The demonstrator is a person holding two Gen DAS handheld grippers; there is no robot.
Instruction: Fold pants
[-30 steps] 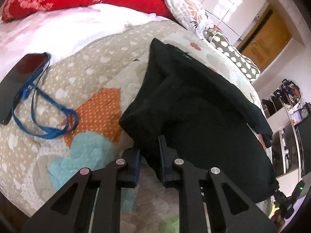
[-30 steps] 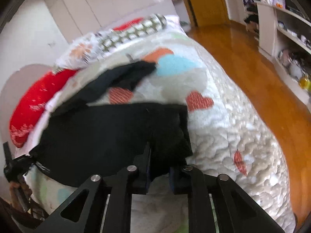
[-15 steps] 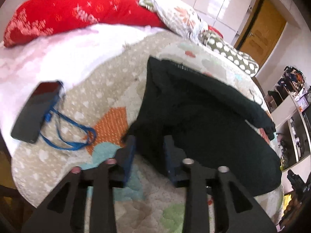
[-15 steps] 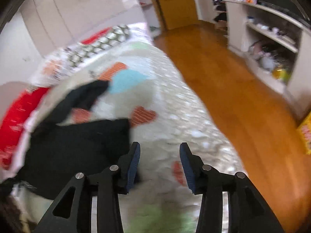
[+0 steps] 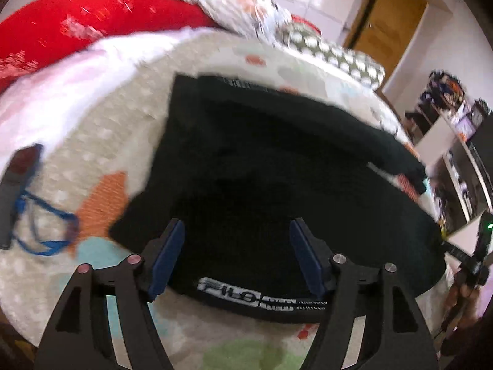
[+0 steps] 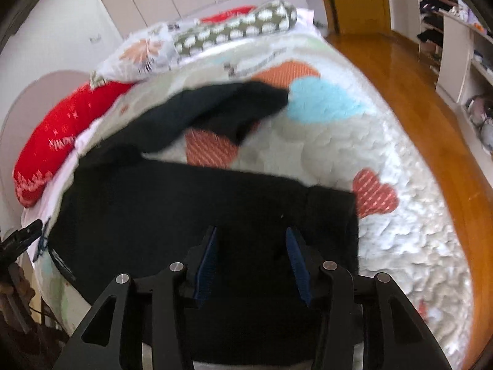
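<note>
Black pants (image 5: 277, 185) lie on the quilted bed, one leg folded across and the other leg (image 6: 215, 111) stretching toward the pillows. The waistband with a white logo (image 5: 234, 294) faces me in the left wrist view. My left gripper (image 5: 237, 228) is open and empty, its blue pads (image 5: 168, 256) over the waistband end. My right gripper (image 6: 251, 237) is open and empty above the folded black cloth (image 6: 215, 209) near its right edge.
The patterned quilt (image 6: 369, 160) covers the bed. A red pillow (image 5: 77, 21), a floral pillow (image 5: 246, 9) and a spotted bolster (image 6: 234, 27) lie at the head. A phone with a blue lanyard (image 5: 27, 203) lies left. Wooden floor (image 6: 431, 92) and shelves are to the right.
Both grippers let go of the pants and opened wide. The left one now hovers over the waistband; the right one swung back over the folded cloth.
</note>
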